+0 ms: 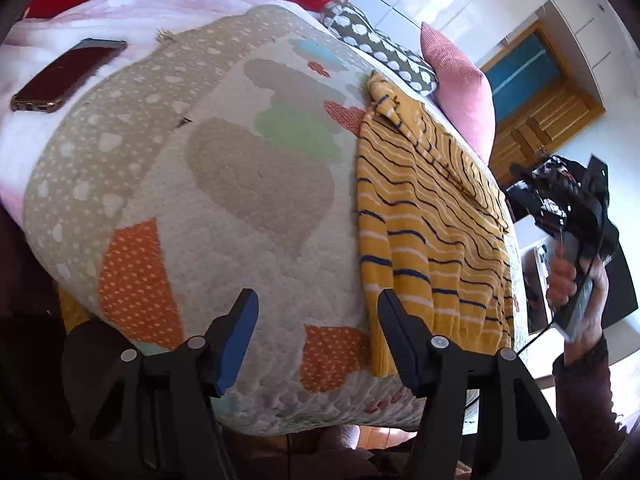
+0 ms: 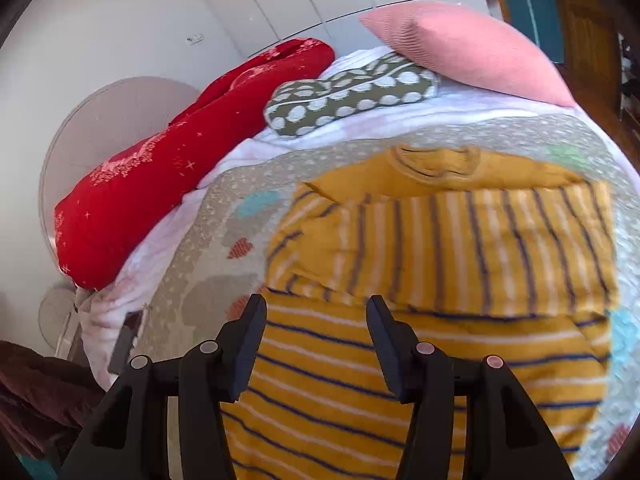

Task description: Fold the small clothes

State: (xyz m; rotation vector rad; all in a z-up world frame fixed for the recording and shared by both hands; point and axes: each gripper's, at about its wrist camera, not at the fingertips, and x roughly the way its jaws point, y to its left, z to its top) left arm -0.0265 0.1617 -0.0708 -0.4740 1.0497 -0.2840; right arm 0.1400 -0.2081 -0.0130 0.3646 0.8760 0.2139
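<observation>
— Black fingers of the left gripper [image 1: 318,336] are seen spread apart, and nothing is pinched between them; only the patchwork quilt [image 1: 248,264] is seen in the gap.

— And the right gripper [image 2: 316,340]?

— Its jaws are likewise held apart, with nothing clamped. The yellow striped sweater [image 2: 420,280] is seen just beyond and below its fingertips, though whether the cloth is touched cannot be told.

— Where is the sweater placed?

— It is laid flat on the quilt, with one sleeve folded across its body. In the left wrist view it is found to the right of the left gripper.

— What is found around the sweater?

— A spotted cushion [image 2: 352,96] and a pink pillow [image 2: 472,52] are set beyond its collar. A red blanket [image 2: 172,160] is bunched further off, and a phone [image 1: 68,76] is left well apart from it.
</observation>
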